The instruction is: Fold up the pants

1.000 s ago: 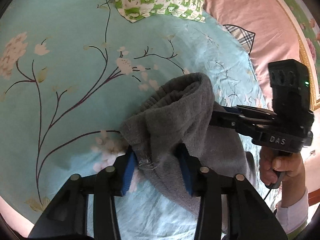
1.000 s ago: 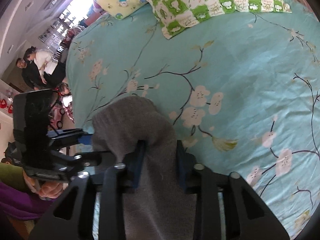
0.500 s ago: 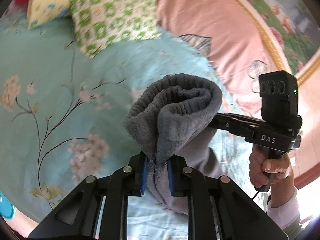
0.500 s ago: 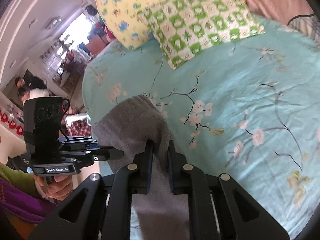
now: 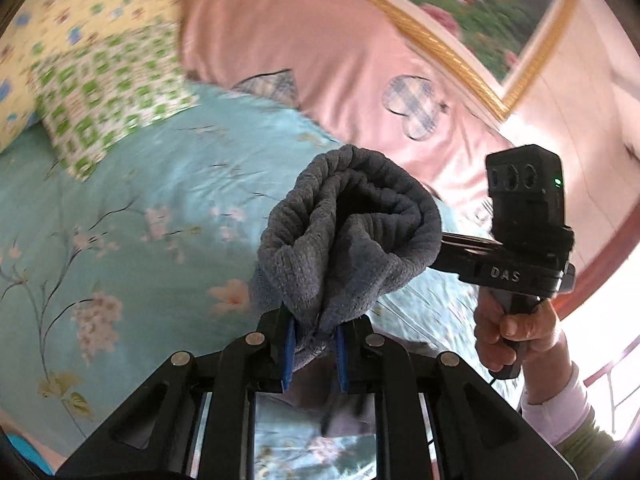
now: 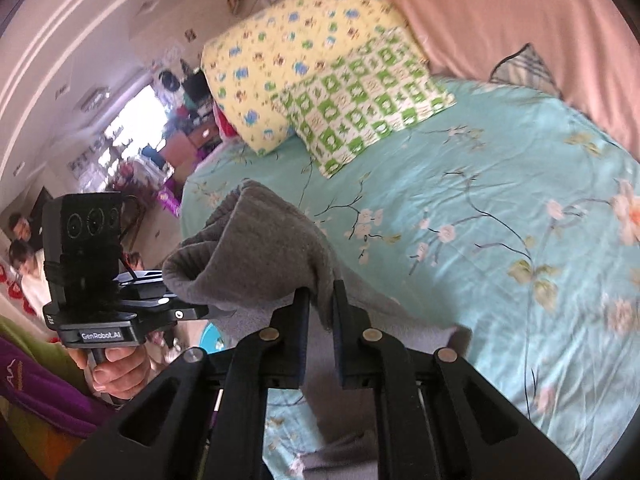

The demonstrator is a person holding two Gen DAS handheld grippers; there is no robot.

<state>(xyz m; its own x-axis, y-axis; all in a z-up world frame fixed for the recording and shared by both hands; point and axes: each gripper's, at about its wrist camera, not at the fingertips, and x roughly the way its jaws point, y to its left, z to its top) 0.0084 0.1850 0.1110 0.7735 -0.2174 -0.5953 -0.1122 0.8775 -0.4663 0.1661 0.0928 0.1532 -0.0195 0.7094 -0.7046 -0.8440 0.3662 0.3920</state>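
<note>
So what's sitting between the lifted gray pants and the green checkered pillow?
Only bare floral sheet separates the gray pants from the green checkered pillow, seen from the right wrist.

Two claws (image 5: 314, 344) (image 6: 321, 312) – one pair of grey pants (image 5: 348, 232) – two pillows (image 6: 280, 80) (image 6: 364, 100) – one framed picture (image 5: 460, 12).

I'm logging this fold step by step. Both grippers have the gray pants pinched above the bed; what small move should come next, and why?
Probably spread the two grippers apart sideways. The left gripper and right gripper are each shut on the gray pants, whose ribbed waistband sags bunched between them above the teal sheet. Pulling it taut should flatten the fabric before laying it down.
</note>
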